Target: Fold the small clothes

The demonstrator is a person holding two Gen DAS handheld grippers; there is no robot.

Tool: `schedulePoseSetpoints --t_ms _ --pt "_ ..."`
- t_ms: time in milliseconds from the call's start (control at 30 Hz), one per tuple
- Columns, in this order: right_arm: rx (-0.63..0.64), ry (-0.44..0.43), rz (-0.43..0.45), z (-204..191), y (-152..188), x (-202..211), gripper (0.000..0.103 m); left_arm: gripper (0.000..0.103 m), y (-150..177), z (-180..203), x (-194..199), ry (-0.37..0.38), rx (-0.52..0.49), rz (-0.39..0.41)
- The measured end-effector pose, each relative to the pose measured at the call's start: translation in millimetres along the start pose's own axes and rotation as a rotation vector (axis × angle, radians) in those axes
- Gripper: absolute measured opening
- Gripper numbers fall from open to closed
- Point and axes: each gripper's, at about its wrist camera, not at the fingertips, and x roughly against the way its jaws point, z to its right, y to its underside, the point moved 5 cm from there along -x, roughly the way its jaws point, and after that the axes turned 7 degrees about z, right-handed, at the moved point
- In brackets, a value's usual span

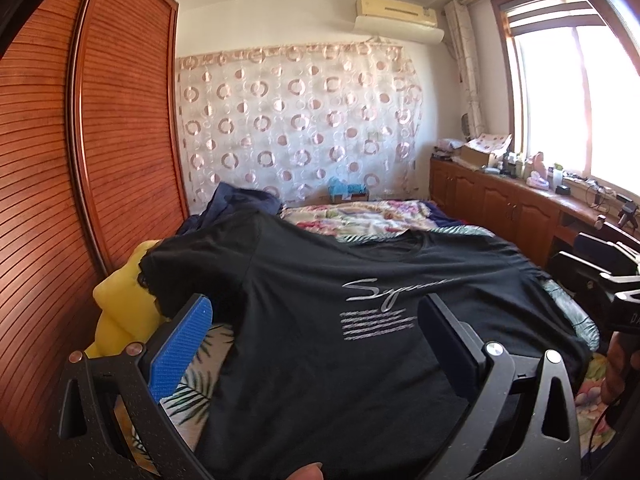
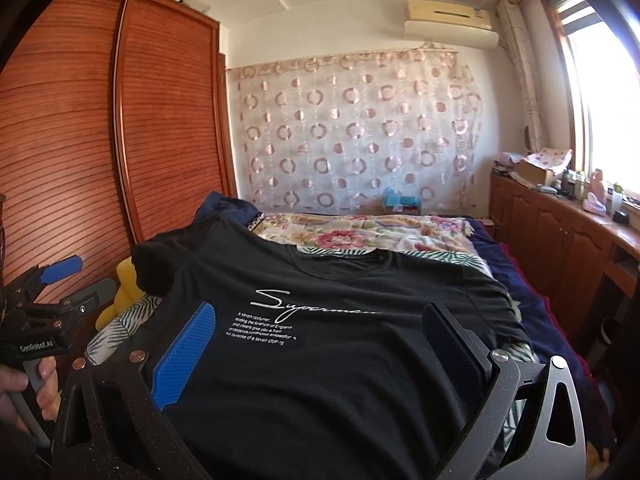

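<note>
Black T-shirt (image 1: 344, 320) spread front-up across the near half of the bed (image 1: 384, 216), white script logo and lines of small print on the chest, neckline toward the far side. Left sleeve (image 1: 188, 268) bunched up and raised over a yellow plush toy (image 1: 120, 300) at the bed's left edge, beside the wooden slatted wardrobe (image 1: 80, 160). Leaf-print sheet (image 2: 120, 320) showing under the shirt's left side; floral quilt (image 2: 360, 236) and a dark blue garment (image 2: 224, 204) lying farther back.

Left claw (image 1: 316, 340) spread wide, blue pad (image 1: 184, 352) on the left finger, dark pad on the right, hovering over the shirt's chest and left hem with cloth showing between the fingers but nothing pinched. Right claw (image 2: 320, 348) likewise spread wide above the shirt's middle, fingers apart, gripping nothing. Left claw also seen from the right wrist view at the far left edge, its trigger handle in a hand (image 2: 24, 396). Right claw visible at the right edge of the left wrist view.

Circle-patterned curtain (image 2: 360, 132) along the far wall, air conditioner (image 2: 452, 24) above it, wooden cabinets (image 2: 560, 232) with clutter under the bright window (image 1: 580, 100) on the right.
</note>
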Motion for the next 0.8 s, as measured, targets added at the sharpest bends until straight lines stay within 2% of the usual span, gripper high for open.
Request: schedulePoseSetpoints --t_ms 400,667,800 --pt "0.031 -0.149 -0.126 -3.8 22.6 -70.4 0.100 0.103 38.4 -88.6 -51.7 -0.070 0.041 -0.094" --pt "0.020 -0.195 -0.141 7.6 11.7 -86.2 0.099 0.101 45.8 -124.7 -81.2 -0.102 0.011 -0.134" --pt "0.031 -0.204 -0.128 0.8 15.8 -91.5 0.099 0.094 46.3 -140.7 -102.5 -0.094 -0.001 -0.177"
